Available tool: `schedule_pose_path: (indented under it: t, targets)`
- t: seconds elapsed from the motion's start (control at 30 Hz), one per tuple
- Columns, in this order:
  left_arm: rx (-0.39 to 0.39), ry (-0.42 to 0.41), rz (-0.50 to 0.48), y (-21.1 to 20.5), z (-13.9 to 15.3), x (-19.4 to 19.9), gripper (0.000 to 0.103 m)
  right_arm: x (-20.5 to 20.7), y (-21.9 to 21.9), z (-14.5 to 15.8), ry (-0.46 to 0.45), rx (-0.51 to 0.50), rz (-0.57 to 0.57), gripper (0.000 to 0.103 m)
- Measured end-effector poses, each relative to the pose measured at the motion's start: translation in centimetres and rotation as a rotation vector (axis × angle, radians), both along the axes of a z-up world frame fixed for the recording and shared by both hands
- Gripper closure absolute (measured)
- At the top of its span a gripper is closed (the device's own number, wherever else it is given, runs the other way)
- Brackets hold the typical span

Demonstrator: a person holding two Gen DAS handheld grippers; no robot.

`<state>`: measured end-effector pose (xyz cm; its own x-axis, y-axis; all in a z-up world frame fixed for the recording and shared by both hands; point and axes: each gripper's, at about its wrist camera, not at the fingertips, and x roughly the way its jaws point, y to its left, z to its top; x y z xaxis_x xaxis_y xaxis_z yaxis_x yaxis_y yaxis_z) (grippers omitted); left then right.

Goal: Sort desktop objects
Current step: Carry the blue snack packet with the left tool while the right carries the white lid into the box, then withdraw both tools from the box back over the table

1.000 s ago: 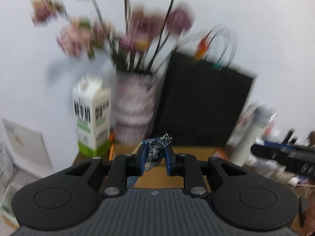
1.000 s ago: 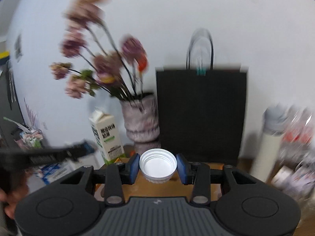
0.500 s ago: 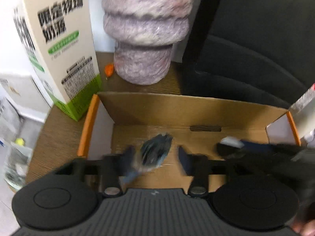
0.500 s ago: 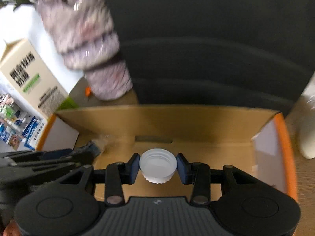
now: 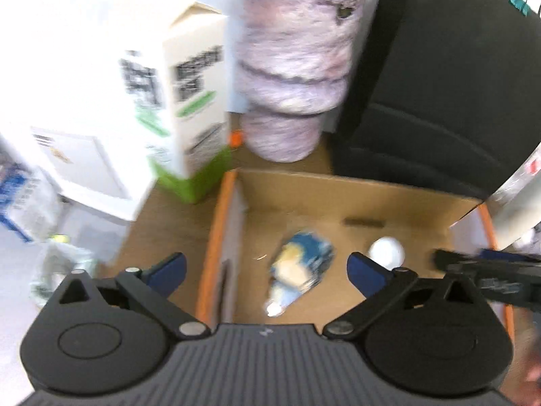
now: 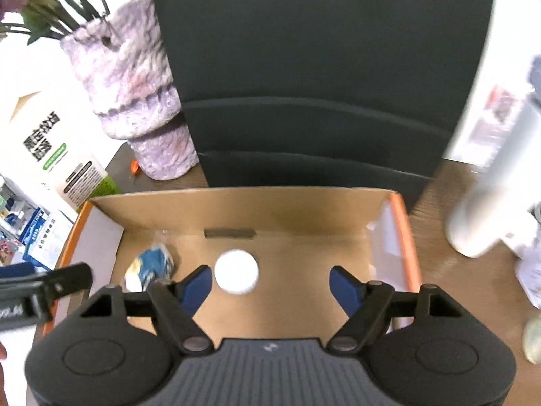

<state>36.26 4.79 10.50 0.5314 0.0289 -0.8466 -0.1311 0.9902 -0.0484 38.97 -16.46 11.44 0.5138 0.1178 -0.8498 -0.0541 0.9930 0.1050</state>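
Note:
A shallow cardboard box (image 5: pixel 355 186) (image 6: pixel 270 209) with orange edges lies open on the wooden desk. Inside it sit a crumpled blue wrapper (image 5: pixel 301 270) (image 6: pixel 152 267) and a white bottle cap (image 5: pixel 387 252) (image 6: pixel 236 275). My left gripper (image 5: pixel 267 270) hangs over the box, jaws opening wide, the wrapper loose between and below the blue pads. My right gripper (image 6: pixel 272 282) also hovers over the box with jaws opening; the cap is free of the pads, near the left one. Each gripper shows at the edge of the other's view.
Behind the box stand a milk carton (image 5: pixel 175 101) (image 6: pixel 57 155), a purple-grey vase (image 5: pixel 294 67) (image 6: pixel 135 101) with flowers and a black paper bag (image 5: pixel 439 84) (image 6: pixel 321 84). A white cylinder (image 6: pixel 490 176) stands to the right. Clutter of packets lies left and right of the box.
Both grippers tilted down from facing the wall to over the box. The left one let go of the wrapper and the right one released the cap; both now lie in the box.

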Motion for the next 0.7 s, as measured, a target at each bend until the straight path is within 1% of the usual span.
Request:
schedule_pose_path:
  t: [0.07,0.13,0.2,0.23,0.3,0.33,0.43,0.5,0.53,0.57,0.6,0.63,0.67,0.7]
  targets:
    - [0.008,0.013,0.001,0.1,0.6,-1.6,0.000,-1.9,-0.9,1.3,-0.014,-0.018,-0.005,0.025]
    - [0.011,-0.004,-0.012,0.0,1.4,-3.6,0.000,-4.3,-1.7,2.6,-0.035,-0.027,-0.017,0.022]
    - [0.013,-0.053,0.008,0.0,2.2,-6.2,0.000,-6.5,-2.7,3.1,-0.054,-0.011,-0.022,0.019]
    - [0.021,-0.092,0.024,-0.1,2.3,-8.0,0.000,-7.9,-2.9,3.1,-0.071,-0.002,-0.025,0.019]
    - [0.068,-0.160,0.026,-0.8,1.9,-10.8,0.000,-10.3,-3.0,2.7,-0.103,0.004,-0.019,0.019]
    - [0.103,-0.204,0.022,-1.2,1.5,-12.6,0.000,-11.8,-3.0,2.6,-0.128,0.007,-0.015,0.019]
    - [0.161,-0.268,0.027,-1.8,0.8,-16.2,0.000,-15.8,-3.1,2.0,-0.195,0.019,-0.014,0.019]
    - [0.141,-0.293,0.031,-1.7,0.2,-18.4,0.000,-18.3,-3.1,1.3,-0.230,0.038,-0.015,0.019]
    - [0.116,-0.309,0.041,-1.5,0.0,-19.7,0.000,-19.8,-3.2,0.9,-0.250,0.046,-0.020,0.019]
    - [0.077,-0.323,0.047,-1.3,-0.2,-21.4,0.000,-21.6,-3.4,0.4,-0.271,0.056,-0.032,0.019]
    - [0.028,-0.327,0.032,-1.1,-0.5,-23.2,0.000,-23.2,-3.5,-0.1,-0.290,0.069,-0.042,0.019]
    - [-0.029,-0.345,0.000,-1.0,-0.9,-25.1,0.000,-25.1,-3.7,-0.7,-0.320,0.086,-0.042,0.018]
    - [-0.069,-0.362,-0.022,-1.0,-1.4,-26.7,0.000,-26.8,-3.7,-1.3,-0.340,0.097,-0.039,0.018]
    - [-0.085,-0.368,-0.042,-1.2,-2.1,-28.3,0.000,-28.5,-3.8,-2.0,-0.356,0.099,-0.044,0.018]
